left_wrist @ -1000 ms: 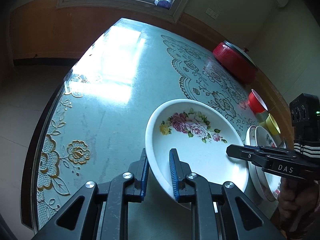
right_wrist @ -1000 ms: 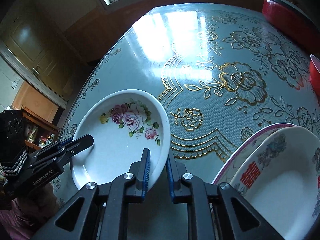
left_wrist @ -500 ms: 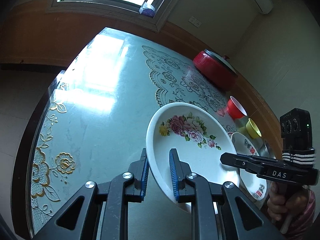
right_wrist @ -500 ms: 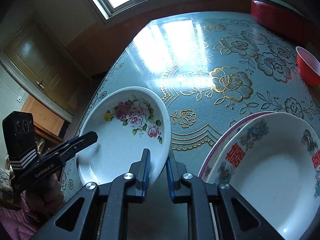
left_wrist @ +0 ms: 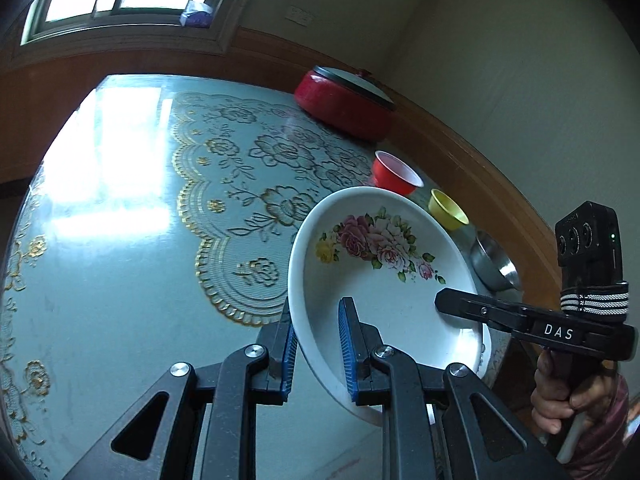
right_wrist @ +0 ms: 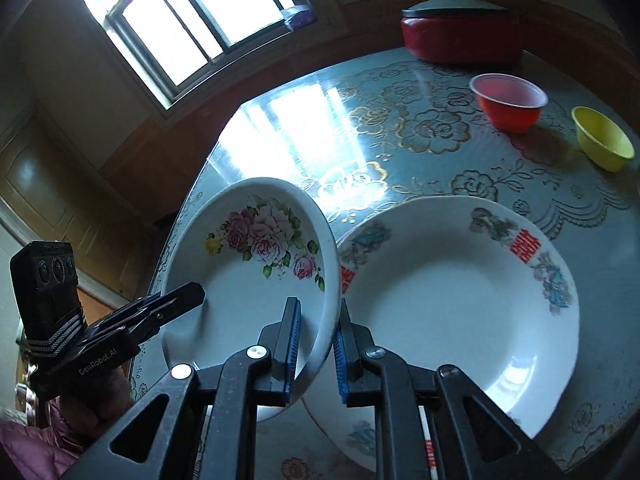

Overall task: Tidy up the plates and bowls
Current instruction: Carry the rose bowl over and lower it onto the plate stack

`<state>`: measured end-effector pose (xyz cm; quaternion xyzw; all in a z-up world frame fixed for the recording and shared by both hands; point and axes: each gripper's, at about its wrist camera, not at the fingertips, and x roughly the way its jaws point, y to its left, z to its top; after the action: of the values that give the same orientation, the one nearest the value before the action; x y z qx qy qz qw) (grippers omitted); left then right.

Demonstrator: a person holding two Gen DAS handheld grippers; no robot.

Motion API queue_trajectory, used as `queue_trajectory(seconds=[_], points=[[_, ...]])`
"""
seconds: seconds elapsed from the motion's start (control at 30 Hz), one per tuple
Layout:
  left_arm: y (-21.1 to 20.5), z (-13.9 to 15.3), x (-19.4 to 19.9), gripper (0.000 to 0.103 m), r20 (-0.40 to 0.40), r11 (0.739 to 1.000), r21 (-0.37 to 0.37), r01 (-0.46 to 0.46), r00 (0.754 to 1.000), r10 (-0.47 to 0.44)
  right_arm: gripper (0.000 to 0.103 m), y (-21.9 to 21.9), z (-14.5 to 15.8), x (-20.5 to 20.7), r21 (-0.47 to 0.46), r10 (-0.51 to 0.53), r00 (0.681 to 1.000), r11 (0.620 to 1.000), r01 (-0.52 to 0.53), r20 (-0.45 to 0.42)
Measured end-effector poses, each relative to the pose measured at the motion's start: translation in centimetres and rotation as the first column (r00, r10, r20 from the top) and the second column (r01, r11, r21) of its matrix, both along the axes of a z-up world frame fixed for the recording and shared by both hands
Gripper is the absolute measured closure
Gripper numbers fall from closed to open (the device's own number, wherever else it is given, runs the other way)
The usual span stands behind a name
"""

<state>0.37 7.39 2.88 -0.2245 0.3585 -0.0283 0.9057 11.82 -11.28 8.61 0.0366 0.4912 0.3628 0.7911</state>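
A white deep plate with pink roses [left_wrist: 384, 280] [right_wrist: 248, 272] hangs tilted above the table, held by both grippers. My left gripper [left_wrist: 316, 344] is shut on its left rim, and my right gripper [right_wrist: 318, 340] is shut on its right rim. The right gripper also shows in the left wrist view [left_wrist: 452, 302], the left gripper in the right wrist view [right_wrist: 188, 296]. Just right of the held plate, a white plate with red characters [right_wrist: 460, 304] lies on top of another plate [right_wrist: 360, 436] on the table.
A red lidded pot [left_wrist: 344, 104] [right_wrist: 460, 36] stands at the far side of the lace-patterned table [left_wrist: 120, 240]. A red bowl [right_wrist: 510, 100] [left_wrist: 396, 174], a yellow bowl [right_wrist: 602, 142] [left_wrist: 448, 208] and a steel bowl [left_wrist: 494, 262] sit along the right edge.
Both grippers have lifted the rose plate and carried it right, next to the stacked plates. Both wrists rolled, and the red, yellow and steel bowls came into view.
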Motion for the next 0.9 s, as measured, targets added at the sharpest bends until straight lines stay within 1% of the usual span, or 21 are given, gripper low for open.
queue_trajectory(seconds=[0.1, 0.23, 0.33, 0.43, 0.5, 0.57, 0.67, 0.77, 0.83, 0.87, 0.9], points=[[-1.9, -0.2, 1.8, 0.084, -0.017, 0.998, 0.007, 0.062, 0.998, -0.062, 0.089, -2.2, -0.1, 0.0, -0.016, -0.063, 0.998, 0.998, 0.063, -0.003], [-4.1, -1.1, 4.2, 0.083, -0.055, 0.992, 0.012, 0.127, 0.991, -0.126, 0.089, -4.7, -1.2, 0.5, -0.052, -0.144, 0.989, 0.988, 0.143, -0.022], [-5.3, -1.8, 5.9, 0.083, -0.086, 0.988, 0.01, 0.154, 0.985, -0.152, 0.088, -5.6, -1.8, 0.6, -0.084, -0.186, 0.982, 0.979, 0.183, -0.021], [-6.2, -1.8, 6.9, 0.084, -0.086, 0.986, 0.029, 0.165, 0.983, -0.162, 0.088, -6.3, -2.5, 1.2, -0.101, -0.208, 0.978, 0.974, 0.204, -0.032], [-6.5, -2.2, 7.5, 0.084, -0.095, 0.984, 0.021, 0.175, 0.98, -0.172, 0.087, -6.5, -3.1, 1.7, -0.125, -0.218, 0.975, 0.969, 0.213, -0.028], [-6.9, -2.4, 7.9, 0.084, -0.105, 0.982, 0.021, 0.186, 0.977, -0.183, 0.087, -6.7, -3.4, 2.0, -0.178, -0.233, 0.972, 0.957, 0.228, -0.011], [-7.6, -2.4, 7.9, 0.084, -0.105, 0.98, 0.048, 0.195, 0.976, -0.189, 0.087, -6.5, -3.5, 2.2, -0.229, -0.221, 0.975, 0.948, 0.222, 0.031], [-7.2, -2.5, 7.9, 0.084, -0.106, 0.98, 0.04, 0.194, 0.976, -0.189, 0.087, -6.2, -3.5, 2.3, -0.257, -0.196, 0.979, 0.945, 0.203, 0.054], [-7.0, -2.4, 7.7, 0.084, -0.107, 0.98, 0.049, 0.192, 0.977, -0.186, 0.084, -5.7, -3.3, 2.2, -0.285, -0.168, 0.984, 0.941, 0.18, 0.066], [-7.1, -2.3, 7.5, 0.084, -0.105, 0.979, 0.065, 0.196, 0.977, -0.188, 0.084, -5.4, -3.2, 2.1, -0.303, -0.152, 0.985, 0.938, 0.169, 0.076], [-7.2, -2.2, 7.4, 0.084, -0.104, 0.976, 0.083, 0.203, 0.975, -0.194, 0.08, -5.3, -3.1, 2.0, -0.31, -0.137, 0.987, 0.938, 0.155, 0.079]])
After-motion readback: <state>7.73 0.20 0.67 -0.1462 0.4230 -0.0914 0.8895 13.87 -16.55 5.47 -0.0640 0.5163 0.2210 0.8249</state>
